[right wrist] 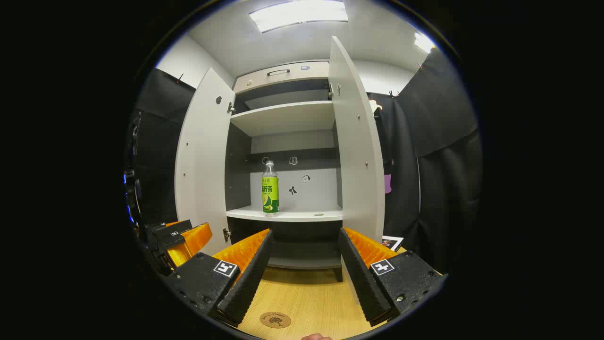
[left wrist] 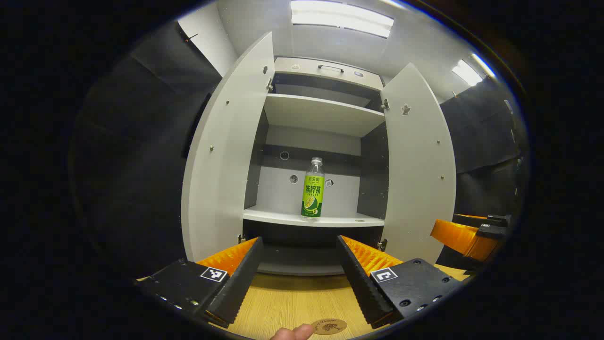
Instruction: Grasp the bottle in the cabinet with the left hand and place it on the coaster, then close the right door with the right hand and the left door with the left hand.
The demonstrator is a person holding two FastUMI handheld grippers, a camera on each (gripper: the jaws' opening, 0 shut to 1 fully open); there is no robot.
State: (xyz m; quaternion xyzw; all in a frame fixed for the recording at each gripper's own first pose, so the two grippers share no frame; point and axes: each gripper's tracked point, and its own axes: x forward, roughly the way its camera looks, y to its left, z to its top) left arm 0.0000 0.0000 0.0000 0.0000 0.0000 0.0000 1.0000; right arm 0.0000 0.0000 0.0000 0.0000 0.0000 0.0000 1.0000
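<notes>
Bottle [left wrist: 313,189] stands upright on the cabinet shelf [left wrist: 283,218], centre frame, dead ahead of the left tongs [left wrist: 298,271], spread wide and empty; right tongs [right wrist: 304,269] apart too, bottle left of centre.

- In the left gripper view the coaster [left wrist: 329,326] is cut by the lower edge, and a fingertip [left wrist: 293,333] beside it shows just its tip.
- The right claw [left wrist: 467,236] sits at the far edge, its fingers mostly hidden, so its opening cannot be judged there.
- Print on the bottle [left wrist: 313,190] is too small to tell.
- The cabinet [right wrist: 288,118] top shelf's interior is hidden from below.
</notes>
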